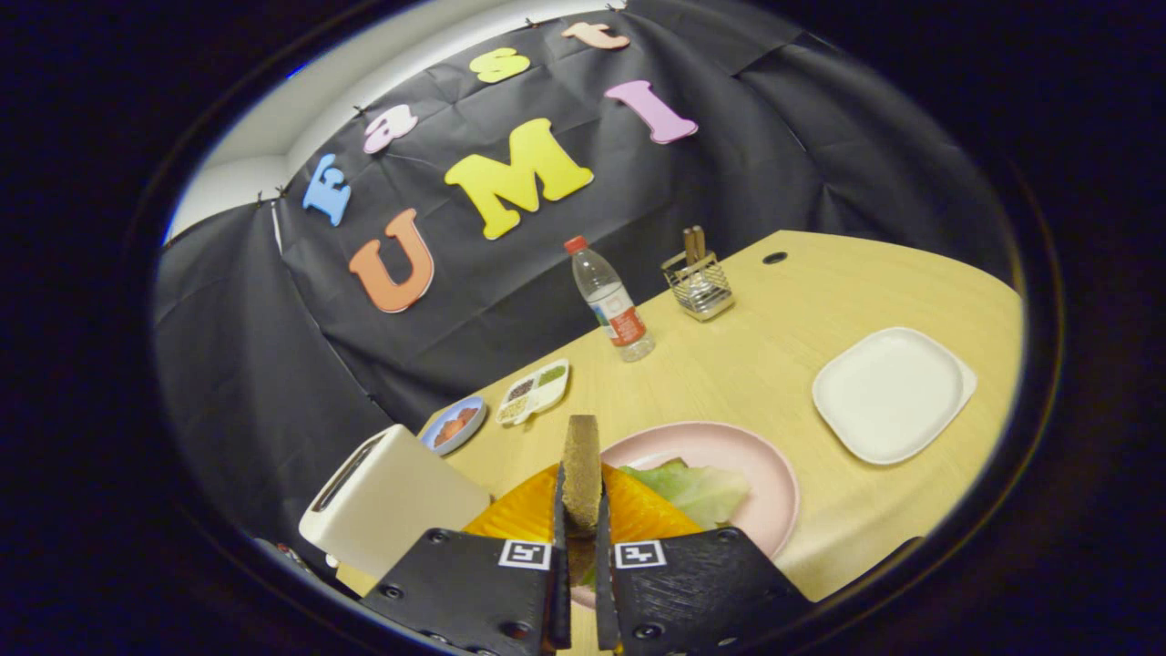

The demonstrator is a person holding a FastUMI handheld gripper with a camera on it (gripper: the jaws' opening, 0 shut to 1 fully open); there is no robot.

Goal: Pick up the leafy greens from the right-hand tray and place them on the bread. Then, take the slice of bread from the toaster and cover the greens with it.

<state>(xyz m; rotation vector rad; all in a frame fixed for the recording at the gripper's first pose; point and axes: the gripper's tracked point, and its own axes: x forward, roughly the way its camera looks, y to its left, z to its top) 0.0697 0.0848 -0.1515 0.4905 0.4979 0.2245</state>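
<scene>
Bread (580, 472), a thin brown slice seen edge-on and standing upright, was pinched between the two fingers of the gripper (580, 538), which pressed on both its faces. Beneath it, near the table's (774, 364) front edge, the pink plate (765, 474) carried an orange slice (638, 515) and pale green leafy greens (697, 492). The white toaster (387, 501) stood at the table's left corner.

1 gripper (580, 519) pinching 1 bread slice (580, 469) | 1 toaster (387, 501) at 9 o'clock | 1 pink plate (774, 474) | 1 lettuce leaf (701, 492) | 1 white tray (891, 394) at 2 o'clock | 1 bottle (610, 301) at 12 | 1 rack (698, 284) | 2 small dishes (533, 392)
</scene>
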